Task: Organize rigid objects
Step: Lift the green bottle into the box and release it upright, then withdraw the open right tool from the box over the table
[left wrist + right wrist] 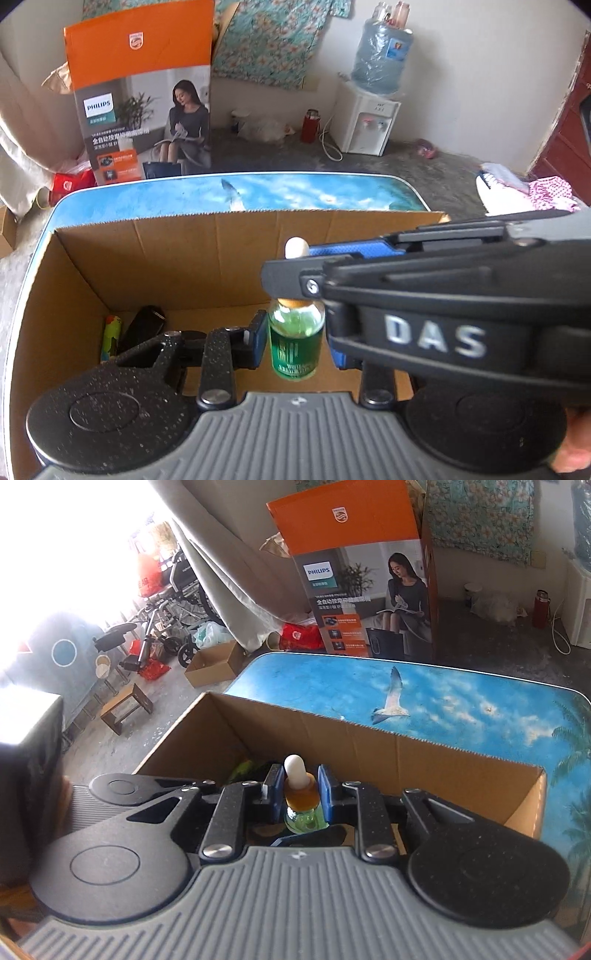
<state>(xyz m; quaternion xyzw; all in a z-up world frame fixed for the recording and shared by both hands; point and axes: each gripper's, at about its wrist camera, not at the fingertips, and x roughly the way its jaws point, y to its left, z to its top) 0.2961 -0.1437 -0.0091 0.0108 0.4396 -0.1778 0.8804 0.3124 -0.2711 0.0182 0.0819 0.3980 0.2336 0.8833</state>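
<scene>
Right tongs [298,786] were clenched on the top of a green dropper bottle [295,343], over the cardboard box [184,266].

Left tongs [297,339] sat around the bottle's fat part. One pad was hidden, so I could not tell if they squeezed it. The bottle hung upright above the middle of the box floor, and the box stood on the sky-blue table [295,192]. I think two tongs pulling different ways could pop the rubber top off and spill the green stuff. If both let go too high, the bottle could fall, tip over, or roll into the green and yellow thing [110,338] in the far left corner.
</scene>
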